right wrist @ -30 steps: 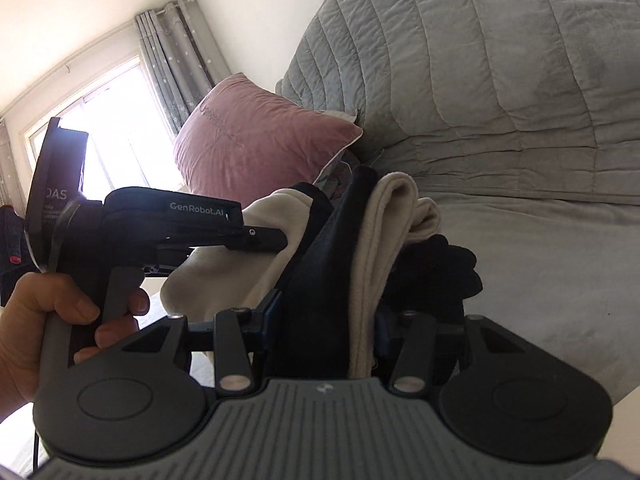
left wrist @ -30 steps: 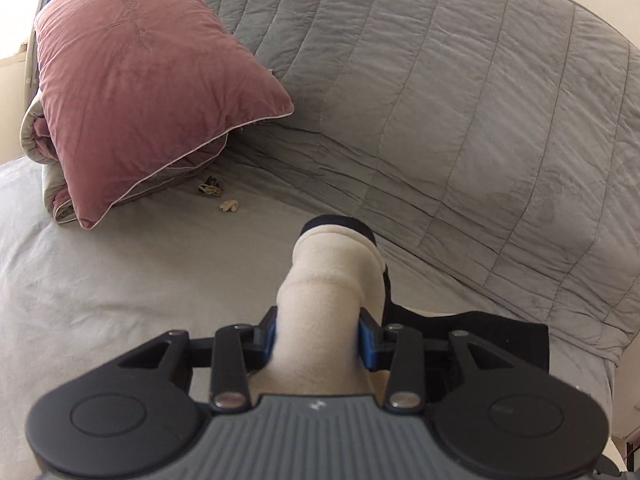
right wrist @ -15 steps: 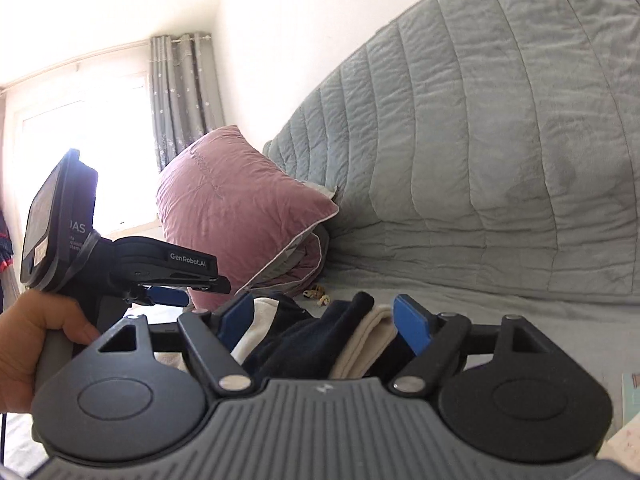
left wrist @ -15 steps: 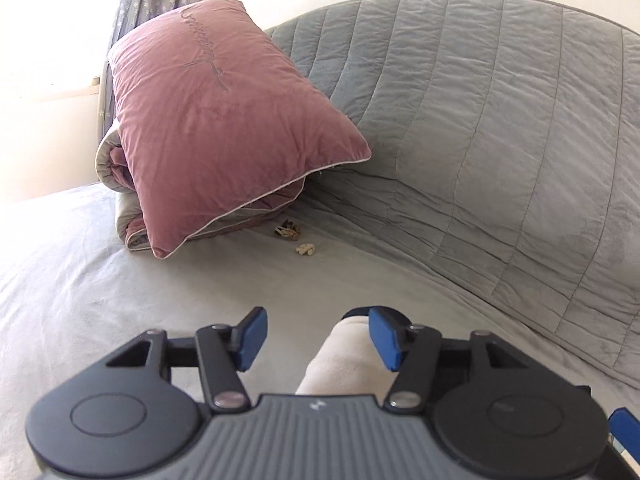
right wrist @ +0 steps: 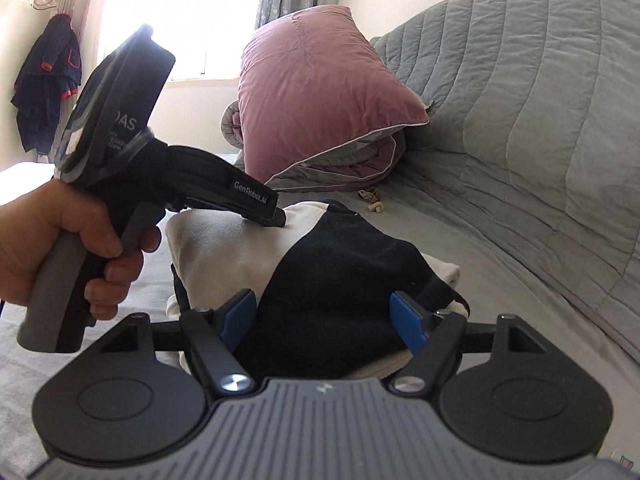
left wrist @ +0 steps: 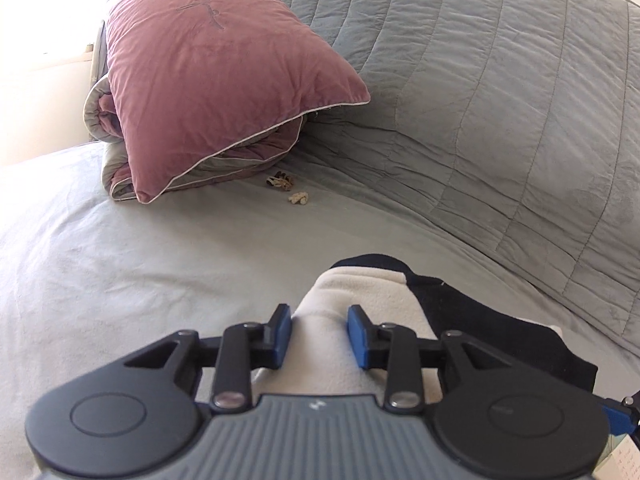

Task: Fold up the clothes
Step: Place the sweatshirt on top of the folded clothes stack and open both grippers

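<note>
The cream-and-black garment point(left wrist: 360, 292) lies bunched on the grey sheet point(left wrist: 120, 260), low and centre in both views; bare sheet spreads left of it, while the quilted backrest point(left wrist: 500, 100) closes off the right. The left gripper point(left wrist: 320, 336) is closing, its pads pressing a cream fold; the right gripper point(right wrist: 326, 316) stands wide, narrowing slightly, black cloth lying loose between its jaws. Upper left, a pink pillow point(left wrist: 220, 60) rests on a rolled quilt point(left wrist: 248, 156); small crumbs point(left wrist: 288, 188) lie beside it.

One pink pillow point(left wrist: 224, 68), one folded cream-and-black garment point(right wrist: 320, 264), two claws, two small scraps point(left wrist: 288, 188) on one bed point(left wrist: 120, 248).
</note>
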{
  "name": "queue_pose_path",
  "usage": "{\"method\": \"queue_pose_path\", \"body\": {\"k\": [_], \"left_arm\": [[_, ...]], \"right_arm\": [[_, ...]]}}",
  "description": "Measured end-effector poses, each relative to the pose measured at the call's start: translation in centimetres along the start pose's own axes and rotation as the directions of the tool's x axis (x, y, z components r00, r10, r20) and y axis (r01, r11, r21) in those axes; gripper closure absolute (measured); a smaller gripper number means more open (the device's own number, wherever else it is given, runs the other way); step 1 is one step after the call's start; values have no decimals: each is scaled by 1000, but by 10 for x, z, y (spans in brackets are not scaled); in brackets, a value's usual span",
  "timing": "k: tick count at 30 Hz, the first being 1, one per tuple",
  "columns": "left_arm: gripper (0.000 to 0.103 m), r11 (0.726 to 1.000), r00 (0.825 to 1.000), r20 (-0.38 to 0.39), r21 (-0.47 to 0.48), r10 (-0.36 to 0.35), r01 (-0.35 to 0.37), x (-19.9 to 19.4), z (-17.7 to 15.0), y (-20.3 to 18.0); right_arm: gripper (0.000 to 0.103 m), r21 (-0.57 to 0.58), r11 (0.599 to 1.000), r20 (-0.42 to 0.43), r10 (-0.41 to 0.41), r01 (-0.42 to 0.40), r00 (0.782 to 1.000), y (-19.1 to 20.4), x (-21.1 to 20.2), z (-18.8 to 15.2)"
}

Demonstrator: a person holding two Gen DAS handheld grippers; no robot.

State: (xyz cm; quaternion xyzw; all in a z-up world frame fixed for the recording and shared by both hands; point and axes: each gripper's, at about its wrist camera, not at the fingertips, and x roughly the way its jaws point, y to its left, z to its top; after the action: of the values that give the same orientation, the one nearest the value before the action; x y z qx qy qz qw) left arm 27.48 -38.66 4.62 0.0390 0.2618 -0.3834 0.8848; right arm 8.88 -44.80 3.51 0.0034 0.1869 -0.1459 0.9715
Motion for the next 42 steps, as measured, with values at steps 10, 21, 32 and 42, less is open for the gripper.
{"method": "queue_pose_path", "body": {"k": [10, 21, 32, 42], "left_arm": [[41, 996, 996, -29, -18, 86, -87, -51, 24, -12], [30, 960, 951, -164, -61, 262, -274, -109, 12, -18], [1, 913, 880, -297, -52, 372, -404, -144, -22, -41], [1, 905, 828, -420, -39, 370, -425, -149, -48, -55]], "right_arm": [[20, 98, 992, 67, 70, -76, 995, -9, -34, 15], [4, 150, 982, -11, 114, -111, 993, -11, -69, 41], [0, 135, 989, -169, 89, -66, 982, -1, -93, 35], [0, 254, 967, -345, 74, 17, 936, -11, -97, 17]]}}
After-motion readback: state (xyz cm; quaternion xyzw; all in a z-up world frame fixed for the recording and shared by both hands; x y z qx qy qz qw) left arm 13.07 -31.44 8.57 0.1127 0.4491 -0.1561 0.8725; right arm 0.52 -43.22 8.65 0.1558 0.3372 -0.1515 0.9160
